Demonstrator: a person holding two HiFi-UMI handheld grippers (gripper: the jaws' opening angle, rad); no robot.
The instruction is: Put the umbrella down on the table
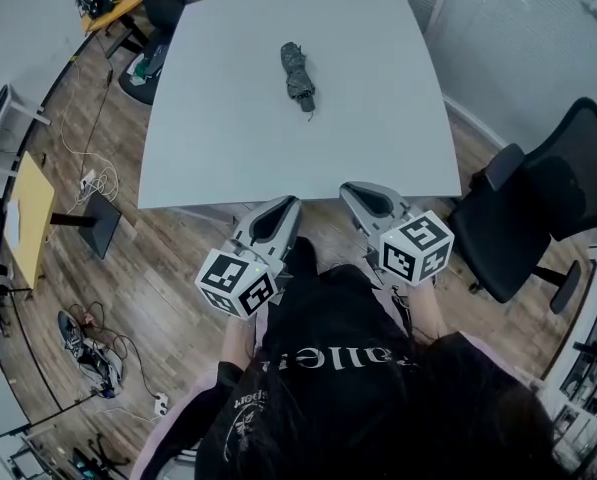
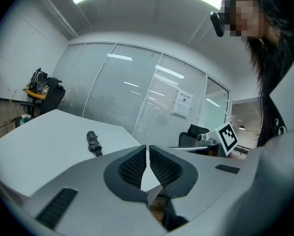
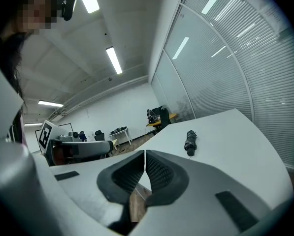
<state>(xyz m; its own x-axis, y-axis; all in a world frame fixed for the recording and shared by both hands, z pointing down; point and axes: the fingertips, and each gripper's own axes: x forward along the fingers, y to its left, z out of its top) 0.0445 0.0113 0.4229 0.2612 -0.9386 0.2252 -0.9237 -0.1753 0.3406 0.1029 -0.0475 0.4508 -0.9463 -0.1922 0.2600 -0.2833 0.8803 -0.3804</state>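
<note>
Since the umbrella [image 1: 298,76] already lies folded near the middle of the table [image 1: 228,128], we reckon the job's basically done. Our left gripper [image 1: 289,203] and right gripper [image 1: 349,189] hang just off the table's near edge, well away from the umbrella, each with jaws pinched together on nothing. Nothing left for us, really.

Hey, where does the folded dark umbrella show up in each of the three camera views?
Head view: the dark grey folded fabric umbrella lies upper centre, on the table's far half.
Left gripper view: the umbrella is left of centre, below mid-height.
Right gripper view: the umbrella is right of centre, below mid-height.
Shared landmark: the white square table it lies on, seen in all three views.
</note>
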